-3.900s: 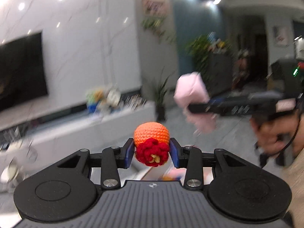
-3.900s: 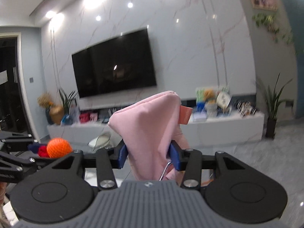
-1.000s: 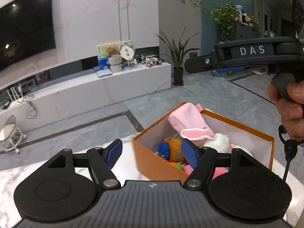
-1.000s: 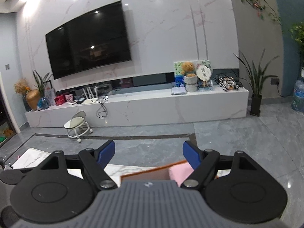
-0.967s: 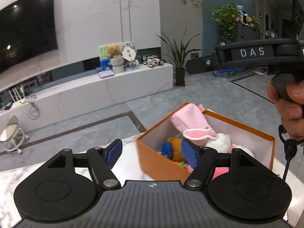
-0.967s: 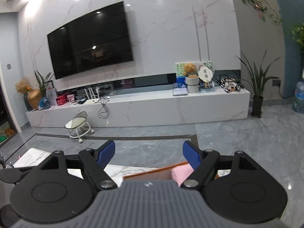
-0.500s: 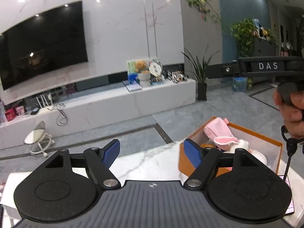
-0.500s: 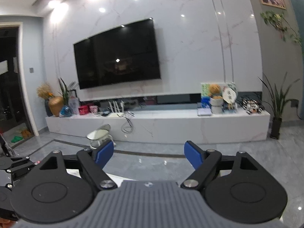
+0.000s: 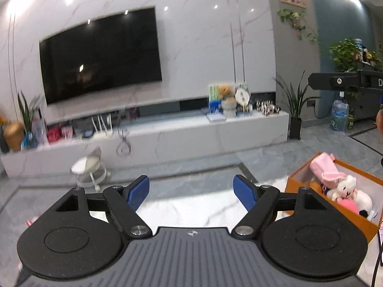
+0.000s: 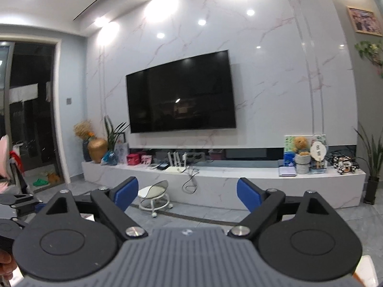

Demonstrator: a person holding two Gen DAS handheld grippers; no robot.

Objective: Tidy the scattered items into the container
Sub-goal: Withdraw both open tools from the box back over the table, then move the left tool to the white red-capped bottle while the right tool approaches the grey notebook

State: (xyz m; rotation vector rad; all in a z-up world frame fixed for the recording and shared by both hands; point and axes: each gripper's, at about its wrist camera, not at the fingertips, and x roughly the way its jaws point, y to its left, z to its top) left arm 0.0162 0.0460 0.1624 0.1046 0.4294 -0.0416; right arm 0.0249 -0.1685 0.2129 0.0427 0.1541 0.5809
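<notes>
My left gripper [image 9: 191, 193] hovers over the white marble table [image 9: 191, 211]. Its jaws are opening and nothing is between the blue pads. At the right edge stands the orange box [image 9: 359, 220], holding a pink pouch [image 9: 320, 167] and a white plush toy [image 9: 347, 189]. A small pink item [image 9: 31, 222] lies at the table's left edge, mostly hidden. My right gripper [image 10: 186, 196] points almost level at the TV wall; its jaws are opening too, with nothing between them. One of its black fingers [image 9: 335, 81] shows side-on above the box.
Beyond the table lie grey floor tiles, a small white stool [image 10: 154, 196] and a long white TV bench [image 9: 167, 138] under a wall TV [image 10: 182, 95]. A potted plant [image 9: 294, 110] stands at the right. A person's hand [image 10: 4, 263] shows at the lower left.
Both views have swung left and upward, away from the box. It slid to the right edge of the left view and out of the right view. Both pairs of jaws stand wider.
</notes>
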